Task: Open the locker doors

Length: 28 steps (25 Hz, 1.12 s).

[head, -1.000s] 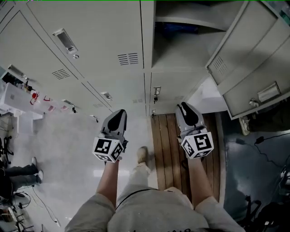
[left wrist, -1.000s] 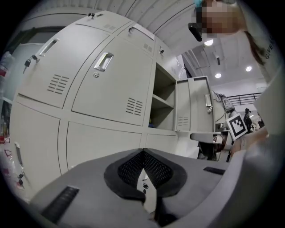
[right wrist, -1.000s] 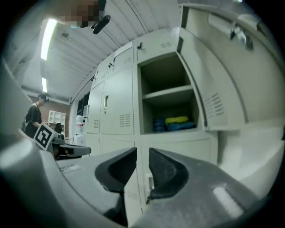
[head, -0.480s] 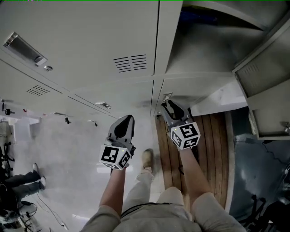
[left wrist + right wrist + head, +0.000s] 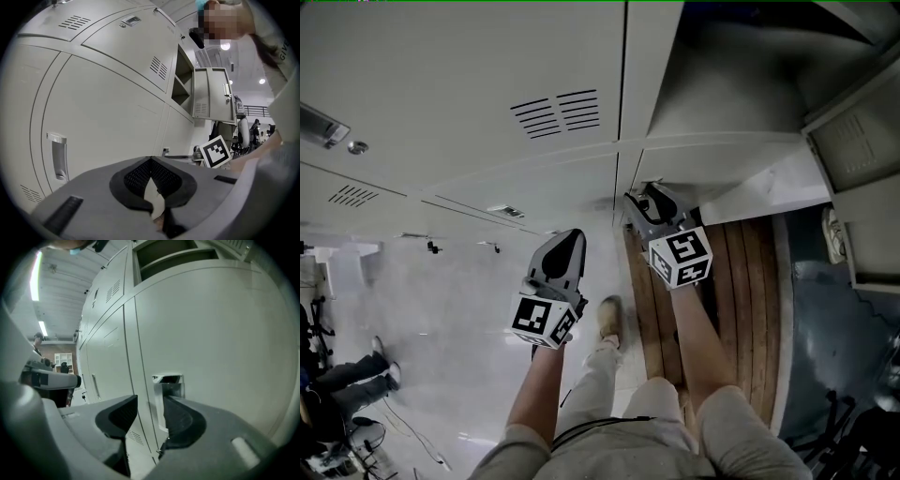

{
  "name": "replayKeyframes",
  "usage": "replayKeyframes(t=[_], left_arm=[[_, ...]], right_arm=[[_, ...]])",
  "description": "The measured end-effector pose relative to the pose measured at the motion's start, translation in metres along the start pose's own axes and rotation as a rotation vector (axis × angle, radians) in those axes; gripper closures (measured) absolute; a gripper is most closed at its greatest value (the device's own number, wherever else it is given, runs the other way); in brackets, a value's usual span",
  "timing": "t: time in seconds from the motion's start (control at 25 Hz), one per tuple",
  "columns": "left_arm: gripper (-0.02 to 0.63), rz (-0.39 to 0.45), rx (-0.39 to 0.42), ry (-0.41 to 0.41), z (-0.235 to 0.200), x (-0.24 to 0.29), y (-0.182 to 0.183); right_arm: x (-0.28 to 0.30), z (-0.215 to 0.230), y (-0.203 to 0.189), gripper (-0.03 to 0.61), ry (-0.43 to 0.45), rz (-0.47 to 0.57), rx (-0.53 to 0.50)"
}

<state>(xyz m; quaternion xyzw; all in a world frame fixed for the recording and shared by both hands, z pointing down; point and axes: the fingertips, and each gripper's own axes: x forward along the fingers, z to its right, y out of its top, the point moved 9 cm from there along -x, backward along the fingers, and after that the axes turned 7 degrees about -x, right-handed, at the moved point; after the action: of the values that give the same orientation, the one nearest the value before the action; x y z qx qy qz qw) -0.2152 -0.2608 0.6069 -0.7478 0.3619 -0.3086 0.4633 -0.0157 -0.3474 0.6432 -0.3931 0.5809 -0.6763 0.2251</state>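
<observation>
Locker door (image 5: 220,348) in the bottom row is sitting closed, just under the open locker (image 5: 722,84) whose door (image 5: 862,159) is swinging out to the right. The right gripper (image 5: 150,404) is opening its jaws wide at the door's handle (image 5: 168,383), which is showing between them, ungripped. The left gripper (image 5: 151,161) is hanging beside it, jaws pressed together on nothing.
</observation>
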Motion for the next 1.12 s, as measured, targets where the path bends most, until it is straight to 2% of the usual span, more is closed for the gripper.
replayKeyframes(t=[0.48,0.76,1.12], left_arm=[[0.615,-0.010,0.002,0.025,0.020,-0.011,-0.014],[0.615,-0.009,0.004,0.037,0.045,-0.025,-0.025],[0.615,-0.011,0.011,0.040,0.076,-0.035,-0.033]], right_arm=[[-0.036,-0.017,-0.011,0.422,-0.031,0.003,-0.042],[-0.074,-0.025,-0.022,0.465,-0.071,0.002,-0.045],[-0.118,-0.027,-0.034,0.463,-0.047,-0.007,-0.070]])
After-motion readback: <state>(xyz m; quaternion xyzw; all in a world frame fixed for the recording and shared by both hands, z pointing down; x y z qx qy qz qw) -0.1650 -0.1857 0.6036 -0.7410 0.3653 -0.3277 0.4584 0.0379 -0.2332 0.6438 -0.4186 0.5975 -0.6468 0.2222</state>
